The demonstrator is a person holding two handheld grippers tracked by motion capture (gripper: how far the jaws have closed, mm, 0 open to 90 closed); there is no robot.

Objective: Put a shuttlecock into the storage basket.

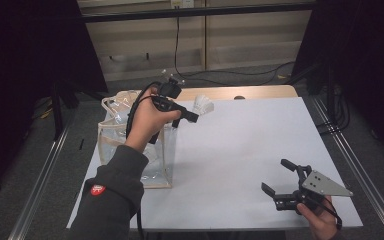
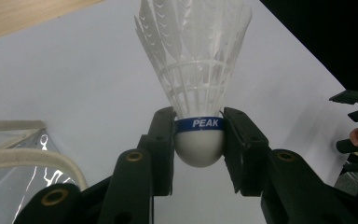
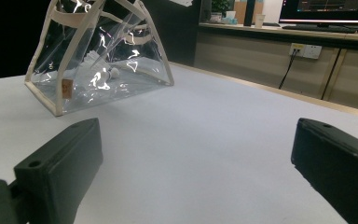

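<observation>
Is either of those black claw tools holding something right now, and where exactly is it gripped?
The left gripper holds a white shuttlecock by its rounded cork base, jaws pressing at the blue band. The right gripper holds nothing.

You are working under dim, even room light; in the high view the white table [image 1: 240, 145] is the brightest area and the surroundings at both sides fall to near black. Shadows on it are soft and faint. Glare streaks the clear bag [image 3: 102, 56] in the right gripper view, hiding what lies inside. In the left gripper view the shuttlecock [image 2: 198, 88] is sharp, its feathers almost blown out against the table. Your near jaws look soft and stretched toward the frame corners.
</observation>
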